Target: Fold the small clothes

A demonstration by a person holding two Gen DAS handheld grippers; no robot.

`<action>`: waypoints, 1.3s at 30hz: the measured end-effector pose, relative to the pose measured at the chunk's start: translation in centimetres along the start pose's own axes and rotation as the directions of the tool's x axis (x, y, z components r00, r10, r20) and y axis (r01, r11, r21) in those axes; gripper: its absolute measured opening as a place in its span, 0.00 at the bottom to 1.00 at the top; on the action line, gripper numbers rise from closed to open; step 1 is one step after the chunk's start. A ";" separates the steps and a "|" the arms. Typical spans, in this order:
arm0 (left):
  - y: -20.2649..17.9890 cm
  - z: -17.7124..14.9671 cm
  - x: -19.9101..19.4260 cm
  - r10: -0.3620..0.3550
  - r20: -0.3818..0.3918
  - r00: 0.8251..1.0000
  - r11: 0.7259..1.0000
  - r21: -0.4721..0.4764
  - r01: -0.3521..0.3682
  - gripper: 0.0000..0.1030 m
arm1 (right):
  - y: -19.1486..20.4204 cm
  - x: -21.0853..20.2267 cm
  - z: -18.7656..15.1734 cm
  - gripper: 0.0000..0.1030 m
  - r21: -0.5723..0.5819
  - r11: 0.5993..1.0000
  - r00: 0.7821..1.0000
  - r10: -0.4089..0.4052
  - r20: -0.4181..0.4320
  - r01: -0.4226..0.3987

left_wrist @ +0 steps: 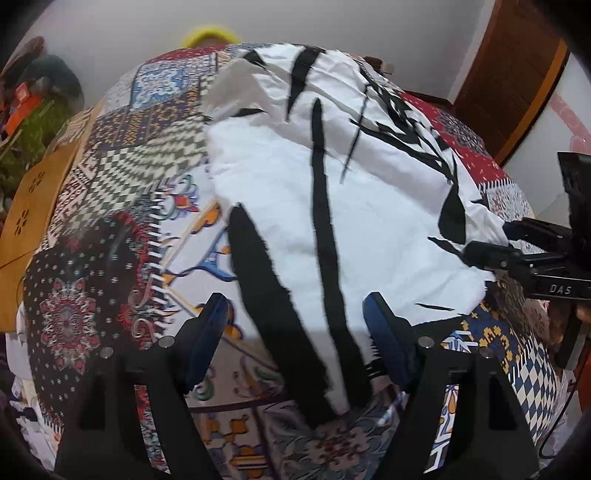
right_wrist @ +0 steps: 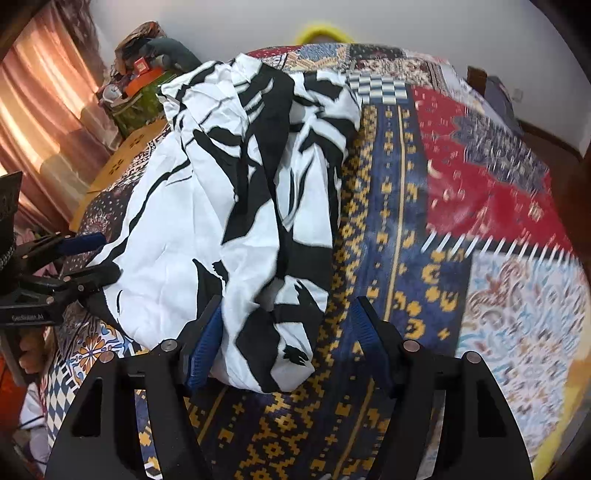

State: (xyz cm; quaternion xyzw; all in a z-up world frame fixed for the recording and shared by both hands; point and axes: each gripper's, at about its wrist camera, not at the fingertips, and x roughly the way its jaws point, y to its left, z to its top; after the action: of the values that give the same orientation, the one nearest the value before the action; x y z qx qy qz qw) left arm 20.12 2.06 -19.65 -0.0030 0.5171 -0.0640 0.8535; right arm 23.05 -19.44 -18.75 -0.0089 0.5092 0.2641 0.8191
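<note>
A white garment with black streaks (left_wrist: 332,192) lies spread and creased on the patchwork bedspread (left_wrist: 110,258). My left gripper (left_wrist: 295,347) is open, its blue-padded fingers straddling the garment's near edge. In the right wrist view the same garment (right_wrist: 229,206) lies bunched in folds. My right gripper (right_wrist: 284,350) is open around the garment's near corner. The right gripper also shows in the left wrist view (left_wrist: 491,247) at the garment's right edge. The left gripper shows in the right wrist view (right_wrist: 92,258) at the garment's left edge.
The patterned bedspread (right_wrist: 461,221) covers the whole surface. A wooden board (left_wrist: 33,206) lies at the left edge. Clutter with an orange box (right_wrist: 140,81) sits at the far left. A yellow ring (right_wrist: 321,31) is at the far side. A wooden door (left_wrist: 517,74) stands at right.
</note>
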 end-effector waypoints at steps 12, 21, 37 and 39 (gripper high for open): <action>4.5 6.7 -1.6 0.127 0.145 0.981 0.989 -0.097 -0.114 0.73 | 1.5 -2.0 7.1 0.63 -0.078 0.997 0.989 0.024 0.144 -0.013; 6.6 11.9 2.9 0.145 0.120 0.982 0.982 -0.141 -0.127 0.73 | 0.2 3.7 13.2 0.63 -0.061 0.995 0.993 0.085 0.082 -0.080; 9.8 14.2 10.7 0.214 -0.003 0.977 0.943 -0.259 -0.207 0.66 | -0.7 6.1 13.1 0.06 -0.108 0.992 0.996 -0.056 0.064 0.062; 9.4 14.2 10.1 0.239 -0.001 0.971 0.947 -0.221 -0.233 0.66 | -0.2 6.0 13.1 0.07 -0.140 0.986 0.995 -0.084 0.056 0.091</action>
State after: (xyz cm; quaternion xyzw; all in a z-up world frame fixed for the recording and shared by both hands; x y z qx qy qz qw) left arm 38.29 9.33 -22.61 -0.0360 0.5066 0.0960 0.8561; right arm 36.05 -13.32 -17.52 -0.0831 0.4678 0.2637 0.8395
